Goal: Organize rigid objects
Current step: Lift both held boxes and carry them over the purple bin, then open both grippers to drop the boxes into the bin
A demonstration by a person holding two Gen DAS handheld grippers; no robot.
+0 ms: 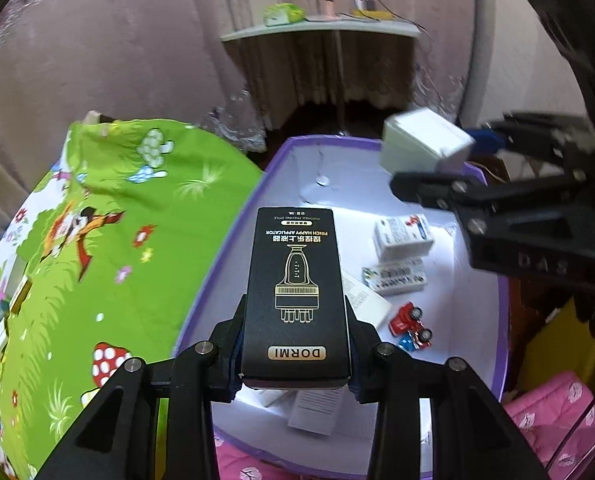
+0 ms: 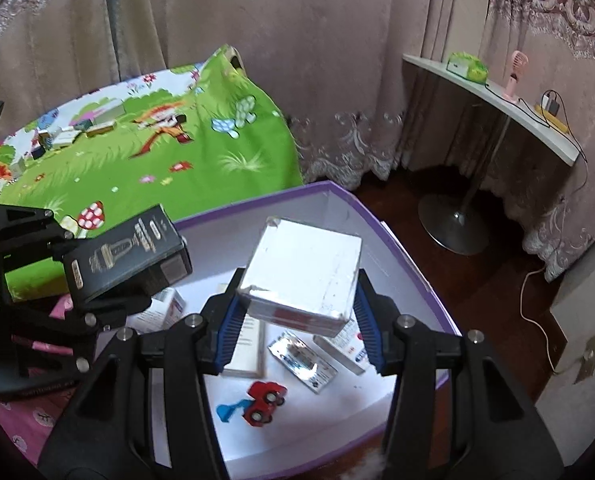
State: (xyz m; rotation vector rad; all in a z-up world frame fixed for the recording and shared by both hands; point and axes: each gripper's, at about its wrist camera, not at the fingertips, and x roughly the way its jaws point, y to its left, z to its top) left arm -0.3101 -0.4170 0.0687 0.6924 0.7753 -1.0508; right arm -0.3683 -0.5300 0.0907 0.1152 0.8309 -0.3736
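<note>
My left gripper (image 1: 295,320) is shut on a black DORMI box (image 1: 295,292) and holds it above the purple-rimmed white bin (image 1: 233,240). My right gripper (image 2: 297,312) is shut on a white box (image 2: 303,270), also above the bin (image 2: 397,248). The white box (image 1: 421,146) and right gripper (image 1: 449,168) show at the upper right of the left wrist view. The black box (image 2: 129,256) shows at the left of the right wrist view. Small white cartons (image 1: 401,236) and a red and blue toy truck (image 1: 411,324) lie in the bin; the truck also shows in the right wrist view (image 2: 263,402).
A bed with a green cartoon sheet (image 2: 137,148) lies to the left, with several small boxes (image 2: 77,132) on its far part. A white side table (image 2: 493,96) with a pink fan stands at the right. Pink quilt (image 1: 553,420) lies beside the bin. Curtains hang behind.
</note>
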